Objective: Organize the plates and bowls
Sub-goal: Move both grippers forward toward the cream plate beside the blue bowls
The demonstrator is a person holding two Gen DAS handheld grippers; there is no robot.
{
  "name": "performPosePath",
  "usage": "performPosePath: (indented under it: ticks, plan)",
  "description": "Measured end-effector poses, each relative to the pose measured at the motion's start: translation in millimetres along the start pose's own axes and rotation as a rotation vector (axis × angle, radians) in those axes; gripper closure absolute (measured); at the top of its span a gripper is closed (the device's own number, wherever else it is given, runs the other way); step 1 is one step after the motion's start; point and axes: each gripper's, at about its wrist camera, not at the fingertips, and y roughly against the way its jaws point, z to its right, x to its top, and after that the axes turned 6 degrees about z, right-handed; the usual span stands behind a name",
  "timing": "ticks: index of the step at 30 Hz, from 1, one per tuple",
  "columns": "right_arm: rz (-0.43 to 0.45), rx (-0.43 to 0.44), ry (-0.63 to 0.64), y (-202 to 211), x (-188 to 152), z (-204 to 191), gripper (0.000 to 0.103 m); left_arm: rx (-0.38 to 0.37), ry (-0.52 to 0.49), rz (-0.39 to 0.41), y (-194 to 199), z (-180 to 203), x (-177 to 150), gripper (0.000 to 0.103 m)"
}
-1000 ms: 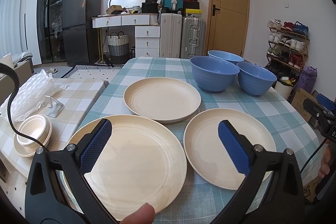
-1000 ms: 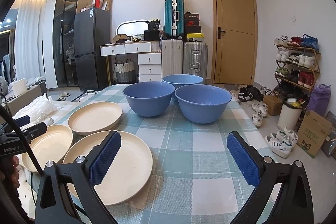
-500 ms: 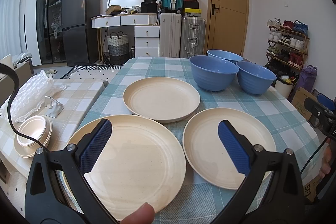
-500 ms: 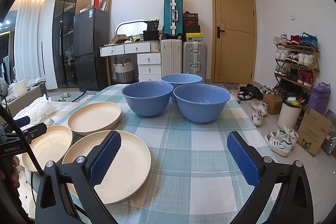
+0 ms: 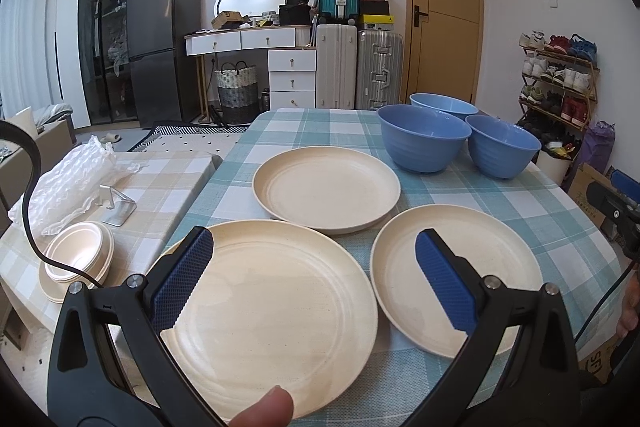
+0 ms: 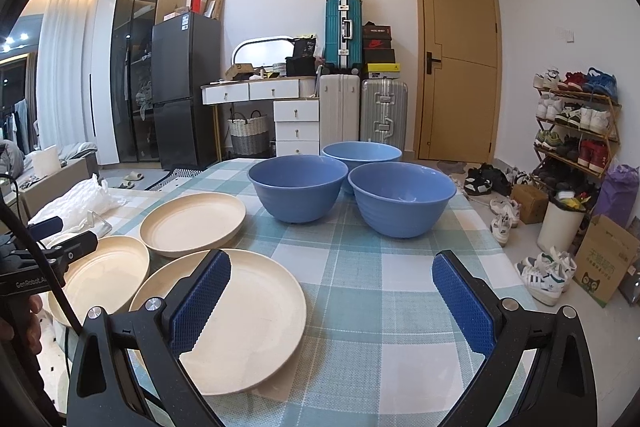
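Both grippers hover at the near edge of the table, jaws spread wide and holding nothing. The left gripper hangs over the near plate; the right gripper looks over the right plate and bare cloth.

Risks, as I judge them: the plates are shallow and lie flat on the cloth, so a pad sliding under a rim could drag the cloth, or push the plate instead of lifting it. The near plate and the right plate both sit close to the table's front edge, and a shove toward the person could tip one off. Their rims almost touch each other and the far plate, so lifting one carelessly may knock its neighbour. The bowls are rounded and smooth; gripped by the wall they could slip or roll.

Count, near to far: three cream plates, then three blue bowls, namely the left bowl, the right bowl and the back bowl, which is partly hidden, so its state is less sure. All lie loose, none stacked.
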Motion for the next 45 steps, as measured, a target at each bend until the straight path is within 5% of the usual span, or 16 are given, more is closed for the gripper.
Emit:
performPosePath:
  ticks: [19,35,45]
  plan:
    - [-0.011,0.176,0.049,-40,27,-57,0.000,0.086,0.013,-0.068,-10,-54,15,0.002]
    - [-0.165,0.286,0.091,-119,61,-81,0.000,0.004,0.034,-0.196,-73,-104,79,0.002]
    - [-0.287,0.322,0.072,-161,70,-95,0.000,-0.030,0.062,-0.282,-131,-112,89,0.002]
